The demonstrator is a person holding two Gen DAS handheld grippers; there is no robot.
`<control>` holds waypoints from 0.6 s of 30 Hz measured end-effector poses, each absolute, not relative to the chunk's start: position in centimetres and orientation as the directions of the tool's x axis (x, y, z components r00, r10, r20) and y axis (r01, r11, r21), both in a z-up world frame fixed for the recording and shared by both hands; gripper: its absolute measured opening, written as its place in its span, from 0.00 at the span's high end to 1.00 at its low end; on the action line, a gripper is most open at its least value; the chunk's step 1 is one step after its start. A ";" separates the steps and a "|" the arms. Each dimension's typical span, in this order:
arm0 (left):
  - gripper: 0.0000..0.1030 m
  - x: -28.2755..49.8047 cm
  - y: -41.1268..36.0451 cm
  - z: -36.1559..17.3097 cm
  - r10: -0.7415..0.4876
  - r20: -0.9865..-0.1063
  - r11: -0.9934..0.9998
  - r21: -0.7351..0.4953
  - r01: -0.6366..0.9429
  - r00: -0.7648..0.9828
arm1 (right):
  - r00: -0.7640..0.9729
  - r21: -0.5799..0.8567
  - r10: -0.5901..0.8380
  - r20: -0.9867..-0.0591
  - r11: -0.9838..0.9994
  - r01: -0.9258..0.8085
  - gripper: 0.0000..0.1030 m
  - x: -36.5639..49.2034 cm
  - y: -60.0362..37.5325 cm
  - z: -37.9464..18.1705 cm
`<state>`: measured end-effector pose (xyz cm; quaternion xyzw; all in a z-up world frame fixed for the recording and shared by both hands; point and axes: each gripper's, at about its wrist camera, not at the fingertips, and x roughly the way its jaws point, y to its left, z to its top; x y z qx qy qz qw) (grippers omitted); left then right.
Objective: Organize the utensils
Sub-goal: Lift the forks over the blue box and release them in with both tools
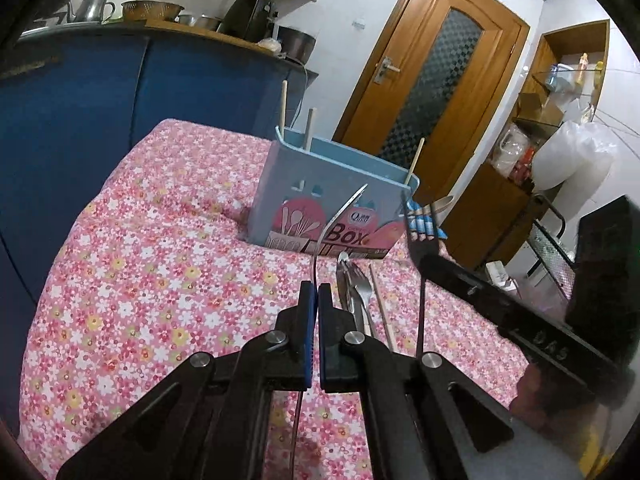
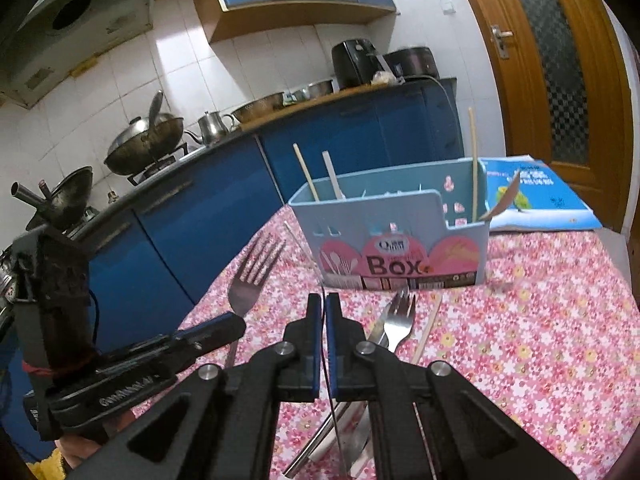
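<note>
Both our grippers are pinched on thin metal — the left gripper [image 1: 316, 296] on a fork [image 1: 340, 216] at frame centre, the right gripper [image 2: 323, 308] on a slim rod-like utensil [image 2: 333, 396] — and either could twist or snag on the blue box [image 2: 384, 216] rim.

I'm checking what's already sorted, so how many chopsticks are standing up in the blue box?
3. One chopstick and a second stand at the box's left end; the third at its right end, near the spoon. Others may hide inside.
</note>
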<state>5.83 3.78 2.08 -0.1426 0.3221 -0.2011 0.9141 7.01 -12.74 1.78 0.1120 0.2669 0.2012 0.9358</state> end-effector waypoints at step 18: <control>1.00 6.4 2.6 7.1 -0.467 -0.425 0.873 -0.362 0.328 0.775 | 0.849 0.286 0.414 -0.329 0.900 -0.329 0.97 6.2 -15.1 5.9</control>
